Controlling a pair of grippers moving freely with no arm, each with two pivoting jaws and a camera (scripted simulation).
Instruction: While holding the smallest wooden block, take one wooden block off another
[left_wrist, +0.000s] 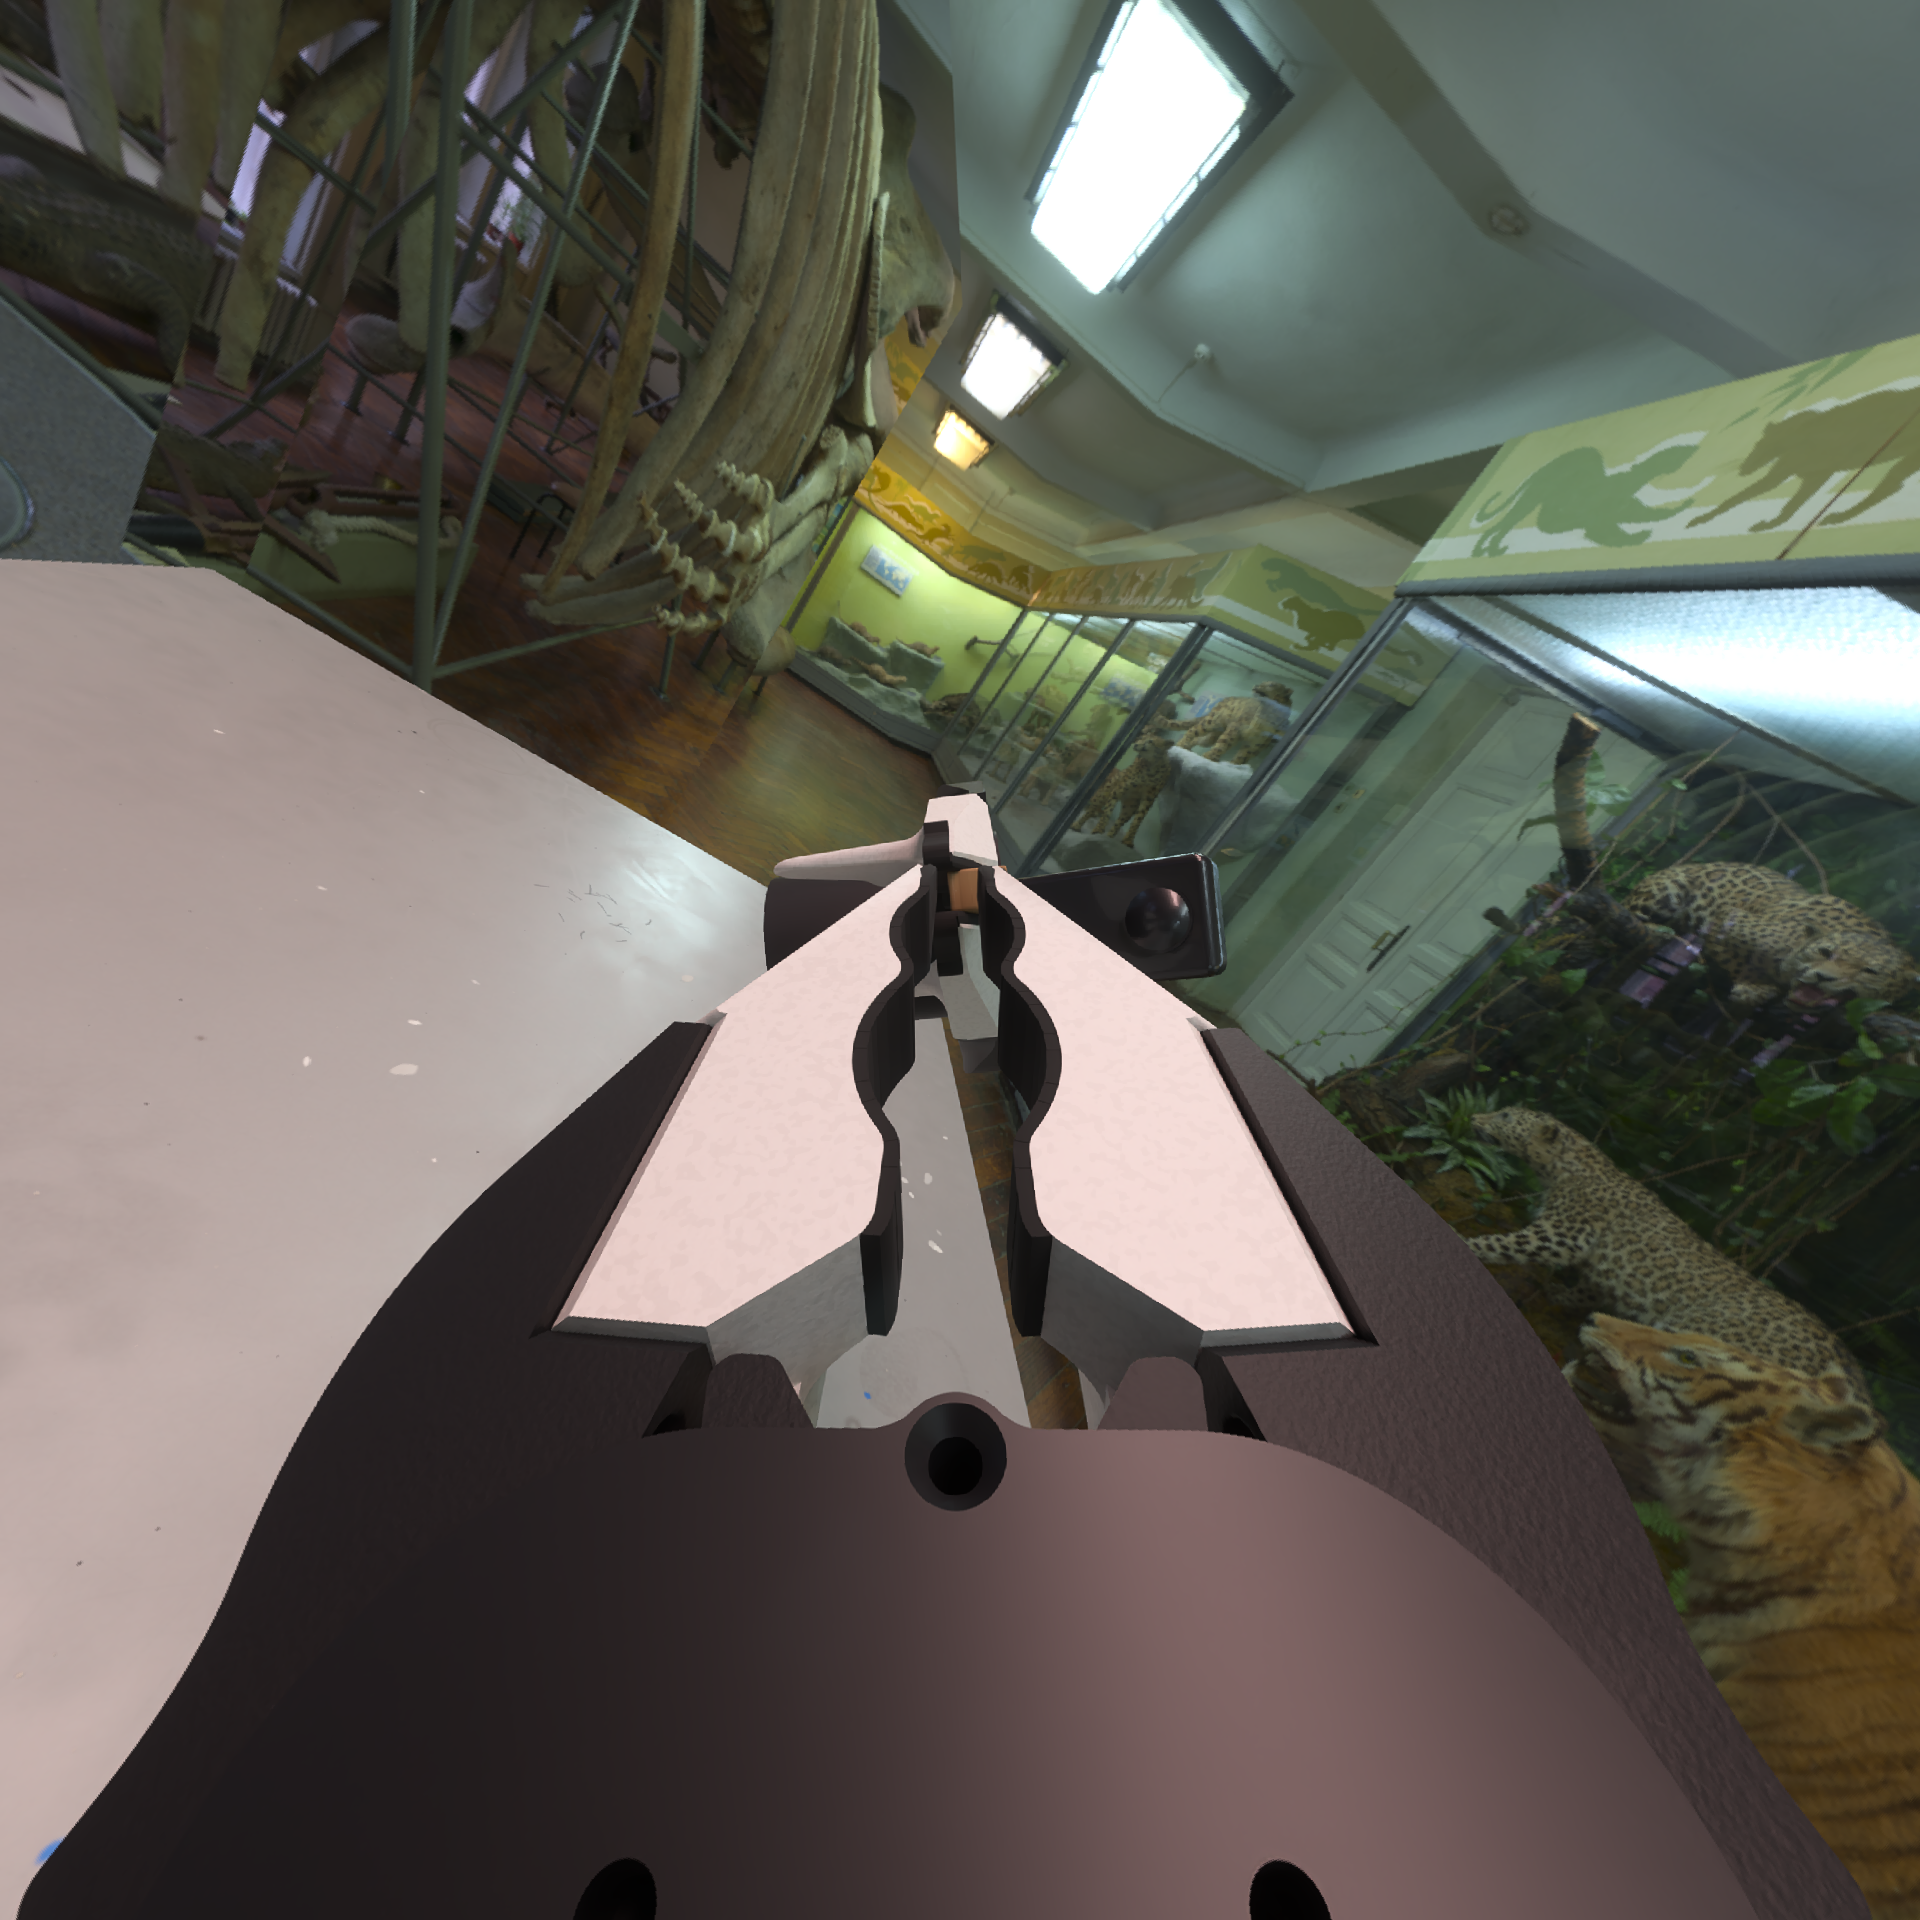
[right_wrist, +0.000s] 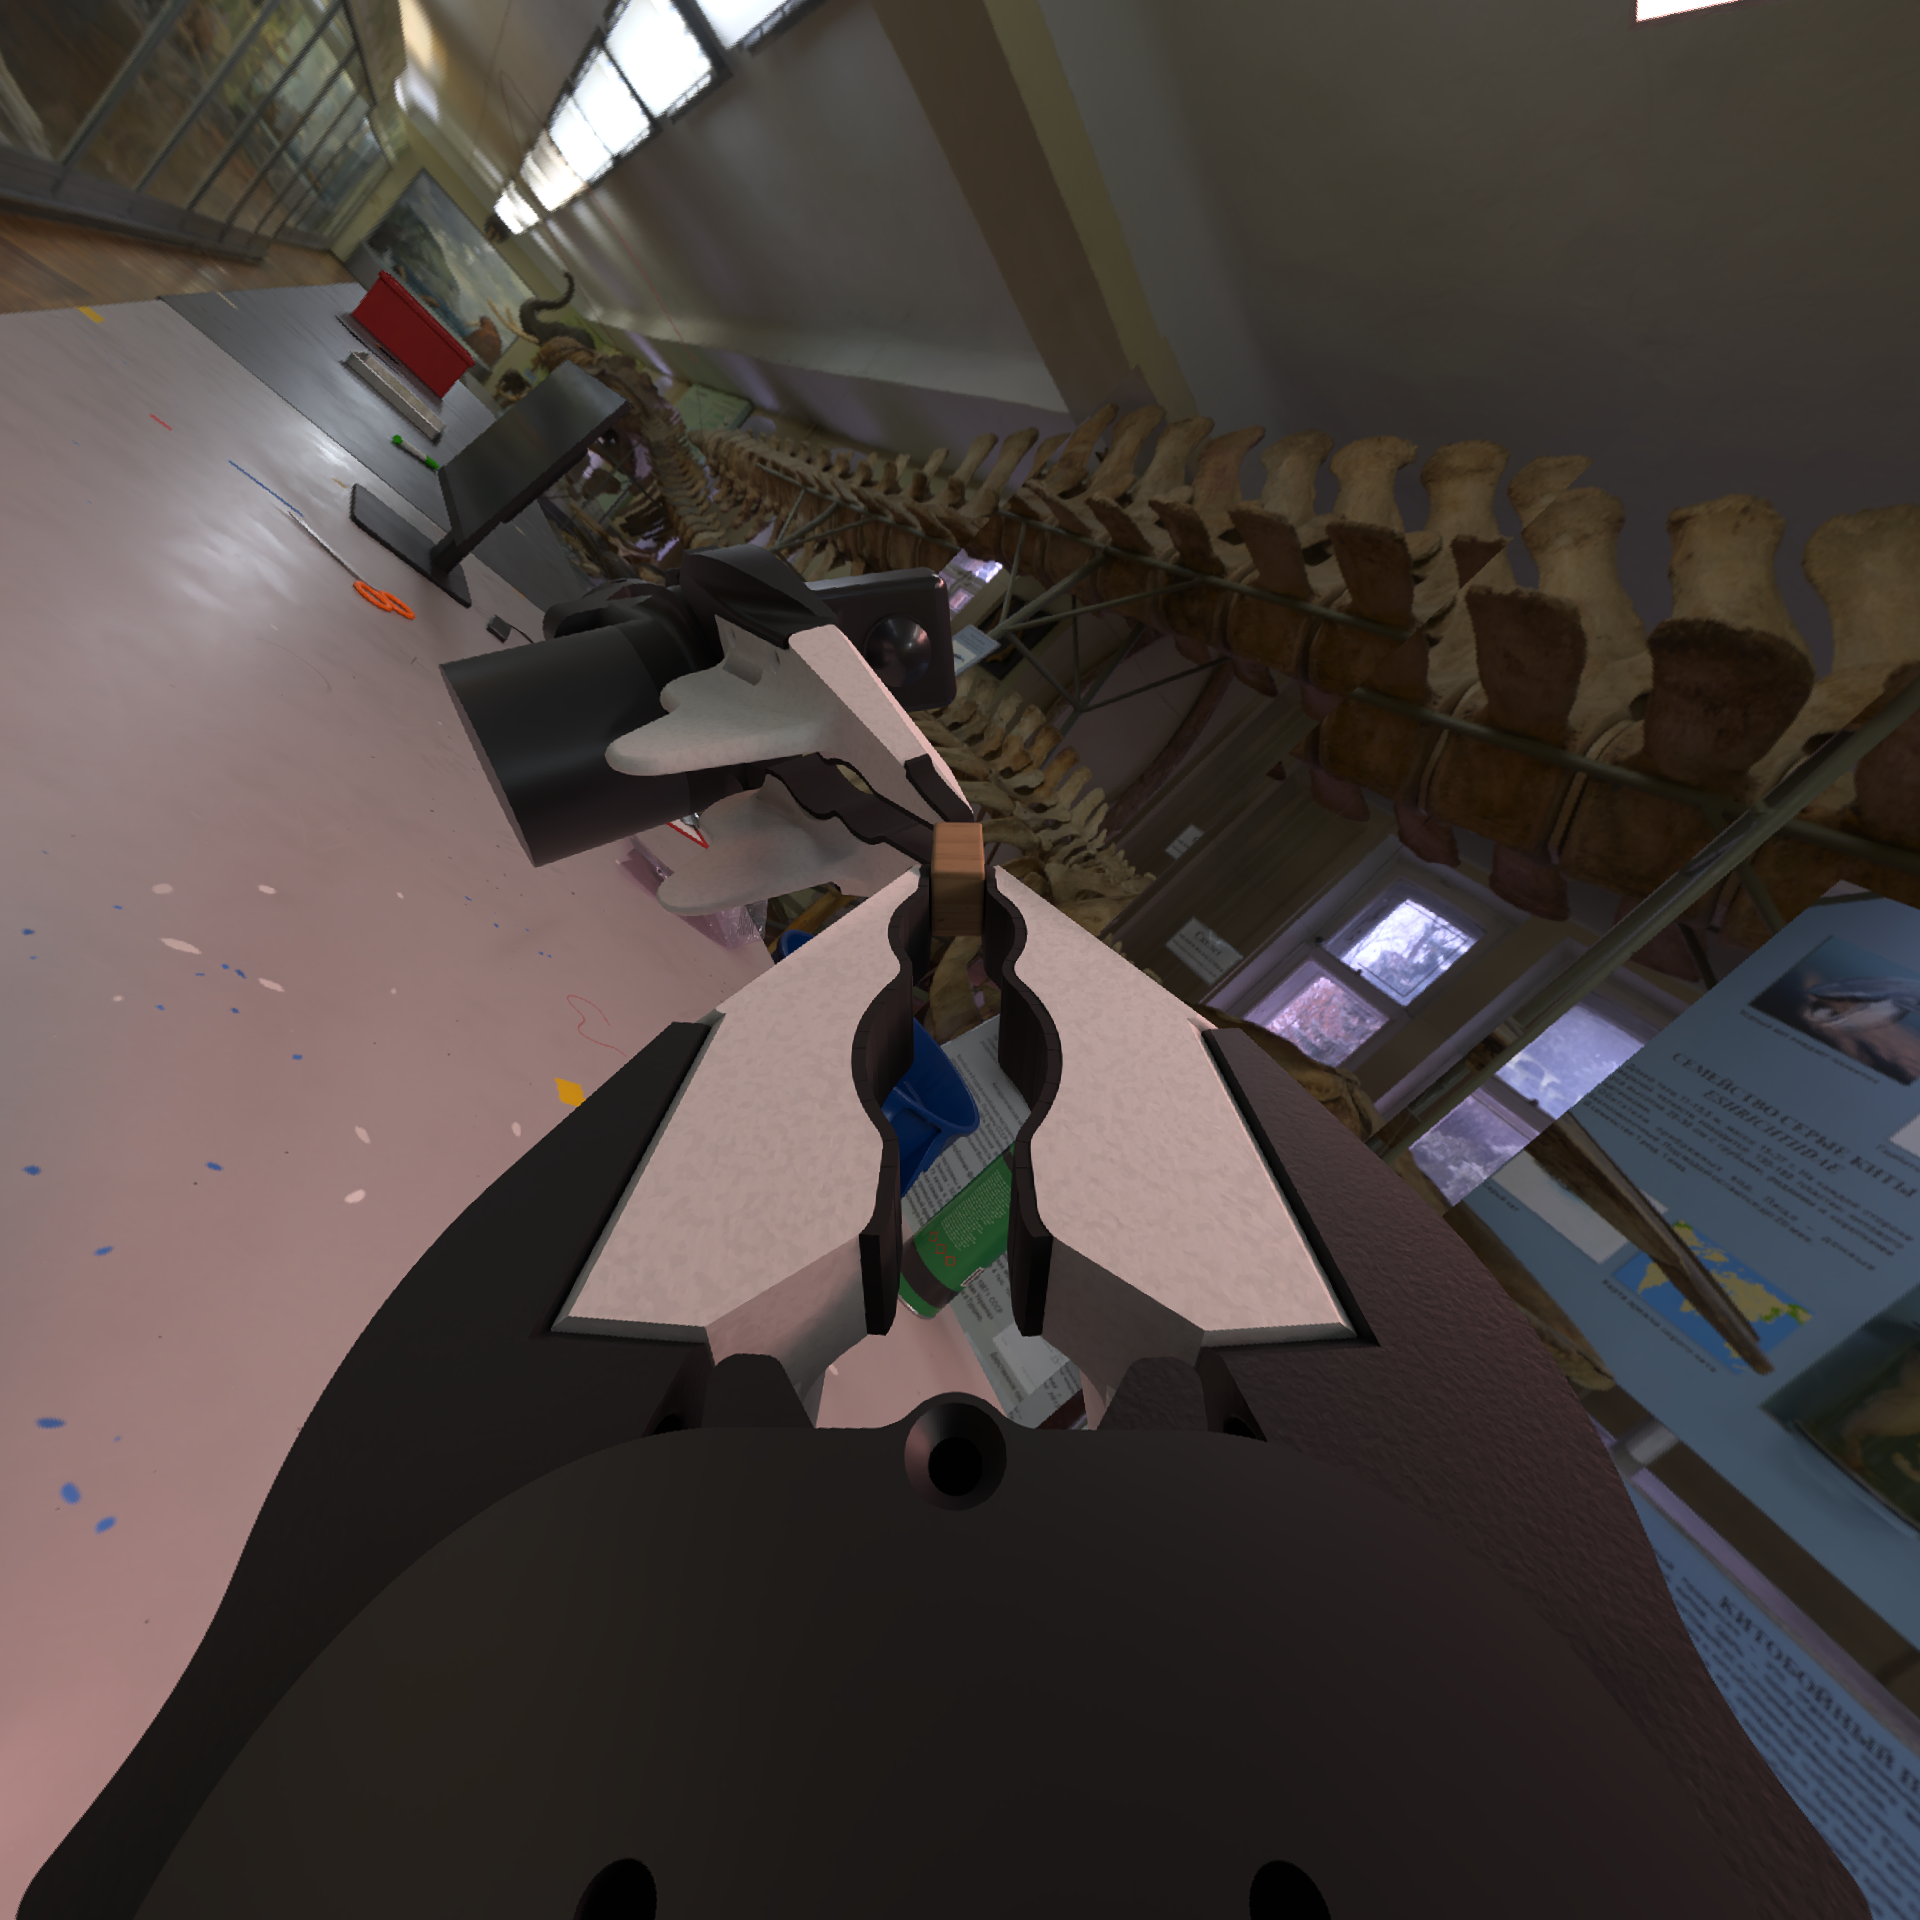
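Note:
In the right wrist view my right gripper (right_wrist: 957, 906) is shut on a tan wooden block (right_wrist: 957, 914) and holds it in the air beyond the table's edge. A smaller orange wooden block (right_wrist: 957, 852) sits against its top end. My left gripper (right_wrist: 940, 831) comes in from the left, and its tips close on that small block. In the left wrist view my left gripper (left_wrist: 956, 896) has narrow jaws with a sliver of the orange block (left_wrist: 964, 891) between the tips. The right gripper's camera housing (left_wrist: 1155, 916) shows just behind it.
The pale table (right_wrist: 208, 831) lies to the left and ends near the grippers. On it, far off, are a red box (right_wrist: 410, 332), a grey tray (right_wrist: 395, 395), a black stand (right_wrist: 520, 457) and orange scissors (right_wrist: 382, 600). A blue cup (right_wrist: 925, 1101) and a green bottle (right_wrist: 961, 1226) lie below.

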